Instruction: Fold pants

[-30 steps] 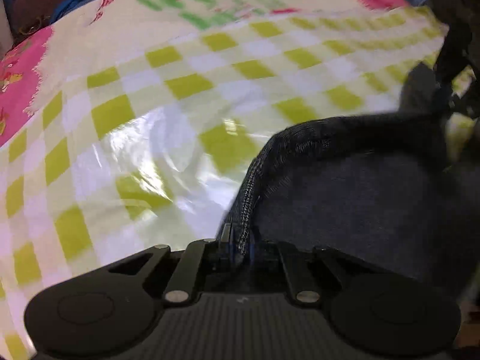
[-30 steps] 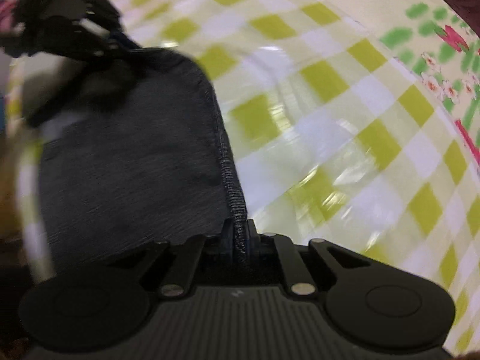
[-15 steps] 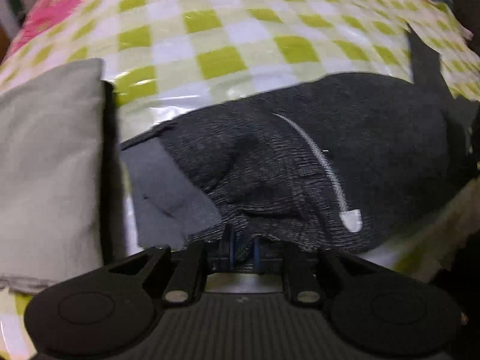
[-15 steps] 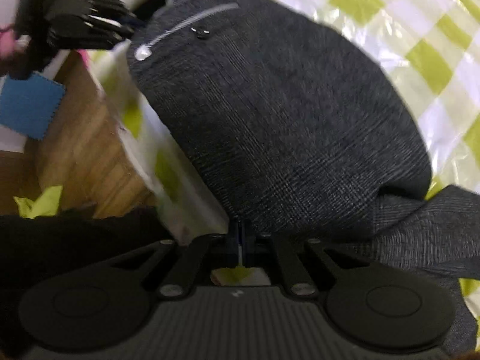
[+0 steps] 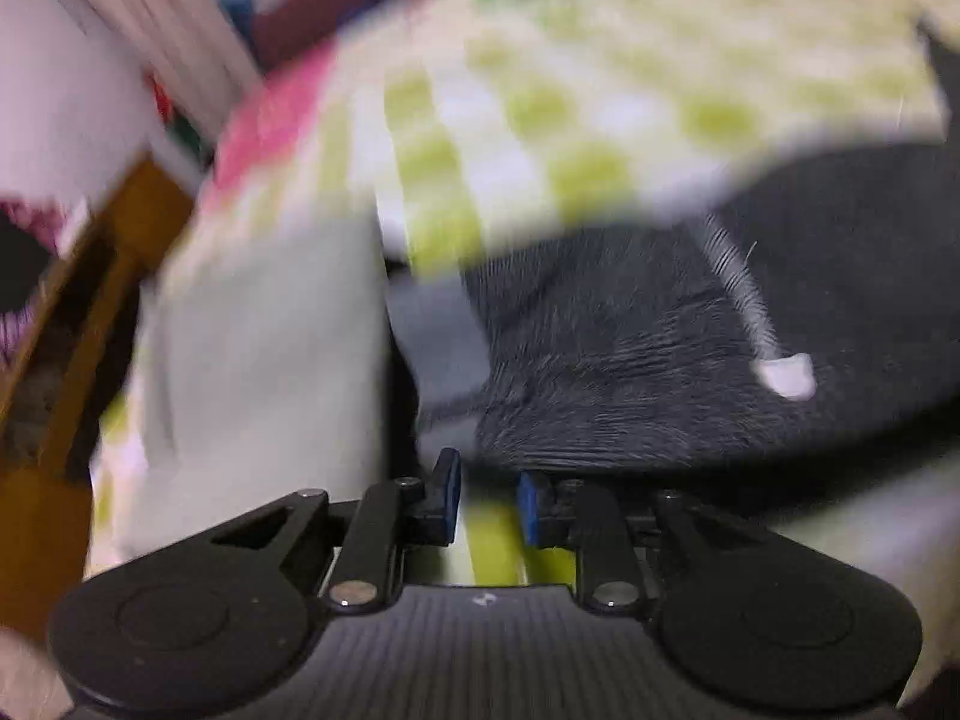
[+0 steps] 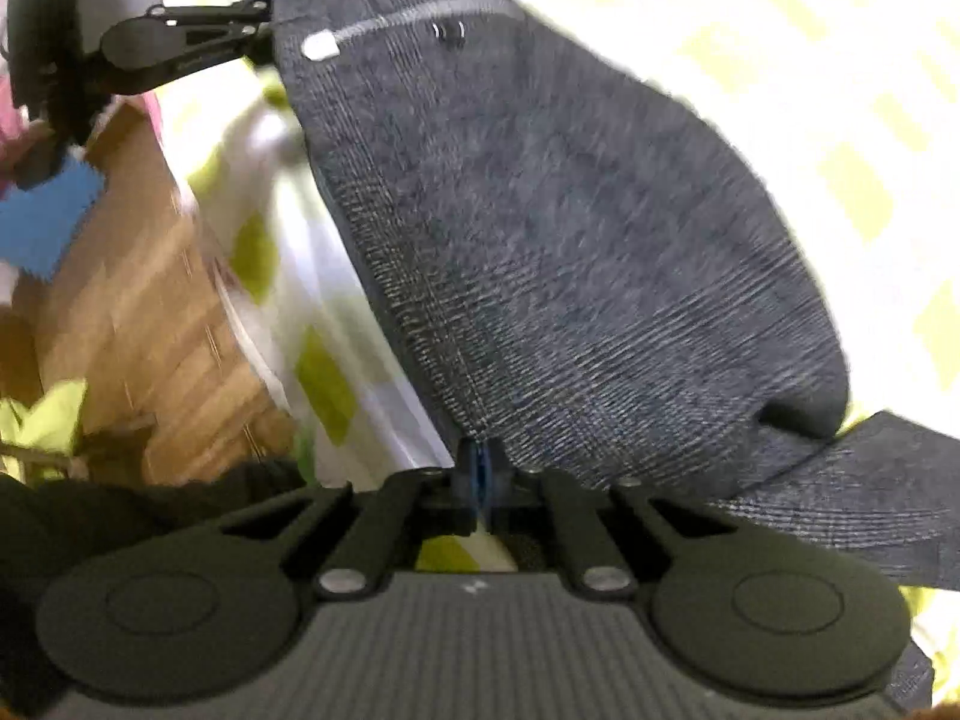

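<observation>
Left wrist: left claw (image 5: 489,504) parted beside pants (image 5: 690,360).

My pants (image 6: 570,228) are showing a dark grey, matt, finely ribbed woven cloth. The checked cover (image 5: 576,120) is looking glossy, like plastic film. My left gripper (image 5: 487,510) is showing matt black plastic with blue pads (image 5: 449,495).

Left wrist view: motion blur smears the checked cloth (image 5: 540,138) and pale fabric (image 5: 264,360).
Pants (image 6: 570,228): right leg end cut off by the frame edge.
Right gripper (image 6: 482,483): pads' contact unclear.
</observation>
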`<action>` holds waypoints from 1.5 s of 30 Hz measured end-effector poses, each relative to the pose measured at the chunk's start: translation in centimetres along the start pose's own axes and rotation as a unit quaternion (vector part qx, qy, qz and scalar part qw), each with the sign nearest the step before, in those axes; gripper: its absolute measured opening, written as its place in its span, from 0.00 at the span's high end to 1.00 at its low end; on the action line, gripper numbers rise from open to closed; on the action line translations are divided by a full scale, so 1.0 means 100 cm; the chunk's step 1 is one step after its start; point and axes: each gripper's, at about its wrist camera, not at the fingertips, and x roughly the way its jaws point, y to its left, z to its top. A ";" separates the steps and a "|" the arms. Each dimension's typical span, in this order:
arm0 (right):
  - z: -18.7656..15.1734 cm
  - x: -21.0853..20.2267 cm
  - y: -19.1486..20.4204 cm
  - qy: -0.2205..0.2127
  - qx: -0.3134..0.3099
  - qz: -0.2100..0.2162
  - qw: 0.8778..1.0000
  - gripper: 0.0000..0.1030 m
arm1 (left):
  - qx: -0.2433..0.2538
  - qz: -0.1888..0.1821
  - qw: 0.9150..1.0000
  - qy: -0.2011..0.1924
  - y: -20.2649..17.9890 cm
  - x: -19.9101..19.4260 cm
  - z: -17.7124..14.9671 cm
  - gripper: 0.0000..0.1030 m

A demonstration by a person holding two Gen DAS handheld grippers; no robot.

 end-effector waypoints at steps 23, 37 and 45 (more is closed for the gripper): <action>-0.090 -0.099 -0.197 -0.115 0.341 -0.136 0.923 0.59 | -0.064 -0.307 0.946 -0.084 -0.193 -0.070 0.140 0.55; -0.113 -0.083 -0.363 -0.208 0.544 -0.063 0.810 0.63 | 0.027 -0.210 0.976 -0.056 -0.296 -0.068 0.168 0.46; -0.151 -0.158 -0.343 -0.312 0.554 0.008 0.771 0.96 | 0.030 -0.236 0.967 -0.091 -0.263 -0.085 0.195 0.61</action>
